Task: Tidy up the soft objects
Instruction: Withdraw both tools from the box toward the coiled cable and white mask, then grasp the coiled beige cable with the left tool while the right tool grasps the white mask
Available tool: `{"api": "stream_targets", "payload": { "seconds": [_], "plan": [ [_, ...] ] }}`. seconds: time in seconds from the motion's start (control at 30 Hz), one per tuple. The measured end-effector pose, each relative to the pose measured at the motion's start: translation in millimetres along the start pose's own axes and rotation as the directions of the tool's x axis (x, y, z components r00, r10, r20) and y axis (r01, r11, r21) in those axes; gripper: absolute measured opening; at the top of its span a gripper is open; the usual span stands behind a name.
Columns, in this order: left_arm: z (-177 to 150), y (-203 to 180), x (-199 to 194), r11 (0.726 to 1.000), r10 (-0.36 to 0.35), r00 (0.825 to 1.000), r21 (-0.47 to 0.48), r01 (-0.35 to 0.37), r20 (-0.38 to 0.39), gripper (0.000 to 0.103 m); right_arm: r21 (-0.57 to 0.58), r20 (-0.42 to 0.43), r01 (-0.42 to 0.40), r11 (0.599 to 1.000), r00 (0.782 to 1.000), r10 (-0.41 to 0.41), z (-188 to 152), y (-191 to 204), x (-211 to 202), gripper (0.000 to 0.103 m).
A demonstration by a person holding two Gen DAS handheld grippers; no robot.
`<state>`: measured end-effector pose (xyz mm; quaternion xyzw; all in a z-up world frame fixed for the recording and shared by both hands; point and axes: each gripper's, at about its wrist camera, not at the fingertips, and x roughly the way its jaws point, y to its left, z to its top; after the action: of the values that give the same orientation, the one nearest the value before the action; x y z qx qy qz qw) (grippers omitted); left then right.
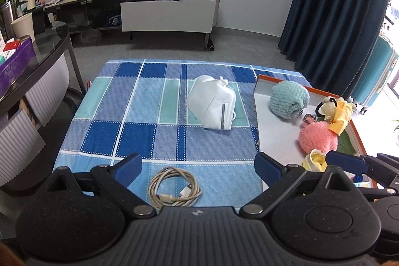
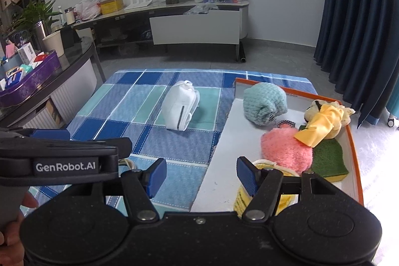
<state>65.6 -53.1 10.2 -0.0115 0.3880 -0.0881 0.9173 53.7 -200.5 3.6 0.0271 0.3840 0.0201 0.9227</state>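
A white face mask [image 1: 214, 104] [image 2: 180, 107] lies mid-cloth on the blue checked cloth [image 1: 139, 116] [image 2: 119, 101]. A coiled cable [image 1: 174, 187] lies between my left gripper's fingers. My left gripper [image 1: 198, 170] is open and empty above it. An orange-rimmed tray [image 1: 279, 138] [image 2: 224, 166] on the right holds a teal knit ball [image 1: 289, 99] [image 2: 264, 102], a pink pom-pom [image 1: 318, 137] [image 2: 286, 148], a yellow-clad plush [image 1: 336, 111] [image 2: 321, 121], a green sponge [image 2: 329, 158] and a yellow pouch [image 1: 314, 163] [image 2: 286, 198]. My right gripper [image 2: 200, 175] is open and empty at the tray's near left edge.
A dark glass table [image 1: 37, 59] [image 2: 49, 76] with a purple box of items stands to the left. A TV console [image 1: 154, 9] [image 2: 187, 24] stands beyond the floor. Dark blue curtains [image 1: 336, 4] [image 2: 361, 16] hang right, with a teal suitcase [image 1: 379, 71].
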Motion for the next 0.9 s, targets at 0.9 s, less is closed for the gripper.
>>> {"api": "stream_targets", "payload": {
  "seconds": [0.9],
  "plan": [
    [-48, 32, 52, 0.998, -0.015, 0.998, 0.052, 0.018, -0.066, 0.102, 0.011, -0.078, -0.007, 1.000, 0.997, 0.007, -16, -4, 24, 0.076]
  ]
}}
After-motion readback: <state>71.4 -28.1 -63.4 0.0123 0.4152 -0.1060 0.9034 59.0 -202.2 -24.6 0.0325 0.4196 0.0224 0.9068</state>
